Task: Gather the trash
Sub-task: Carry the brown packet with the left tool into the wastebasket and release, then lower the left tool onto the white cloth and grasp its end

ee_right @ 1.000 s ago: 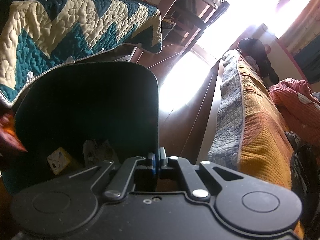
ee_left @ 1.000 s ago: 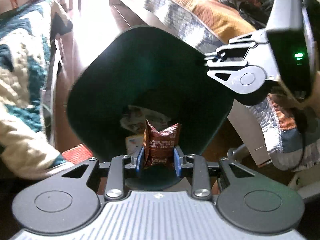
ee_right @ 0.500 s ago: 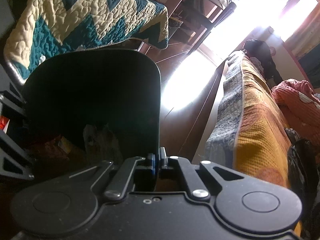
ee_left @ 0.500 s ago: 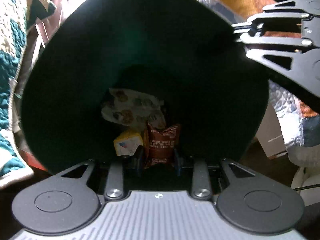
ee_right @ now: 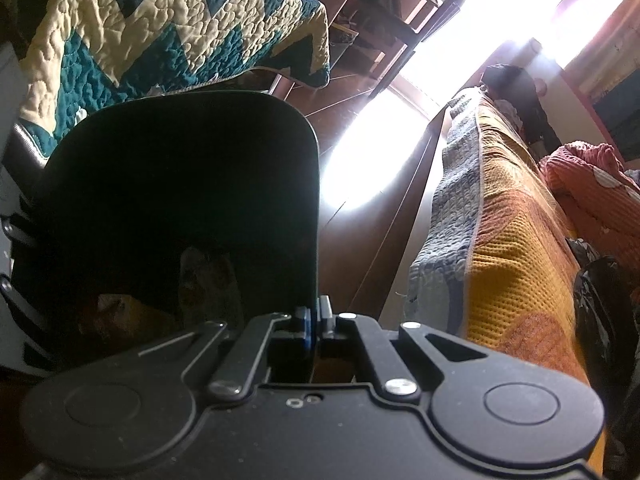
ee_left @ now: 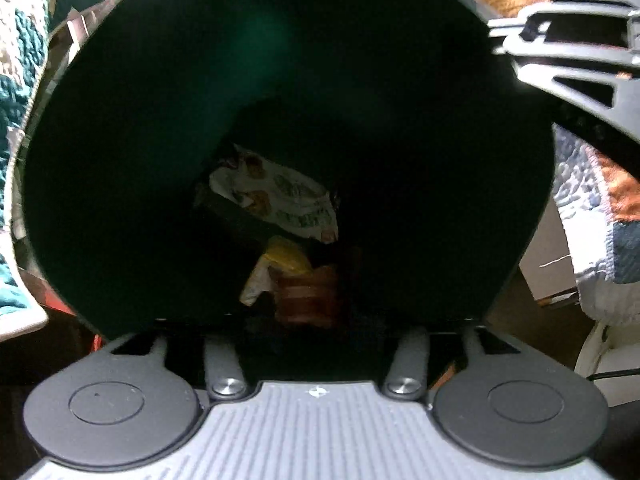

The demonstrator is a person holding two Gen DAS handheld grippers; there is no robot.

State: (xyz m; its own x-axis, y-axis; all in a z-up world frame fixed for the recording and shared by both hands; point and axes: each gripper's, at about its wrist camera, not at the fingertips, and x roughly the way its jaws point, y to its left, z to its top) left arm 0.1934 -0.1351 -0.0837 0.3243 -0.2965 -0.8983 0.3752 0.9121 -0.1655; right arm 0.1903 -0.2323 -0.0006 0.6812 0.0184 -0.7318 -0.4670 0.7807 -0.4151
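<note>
Where bin (ee_left: 120, 160) opens, wrapper (ee_left: 308, 296) beyond hand-held gripper (ee_left: 312, 332).

R claw (ee_right: 316, 322) pinches dark bin (ee_right: 200, 184) wall; trash inside, prob. wrappers (ee_right: 204, 276).

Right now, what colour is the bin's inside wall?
Dark green bin; clearest in left wrist view.

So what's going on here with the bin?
A person is tidying up trash with two handheld grippers. The right gripper is clamped on the rim of a dark bin, holding it tilted. The left gripper reaches into the bin's mouth, where a brown snack wrapper lies with a white printed wrapper and a yellow scrap. Its fingertips are lost in shadow.
</note>
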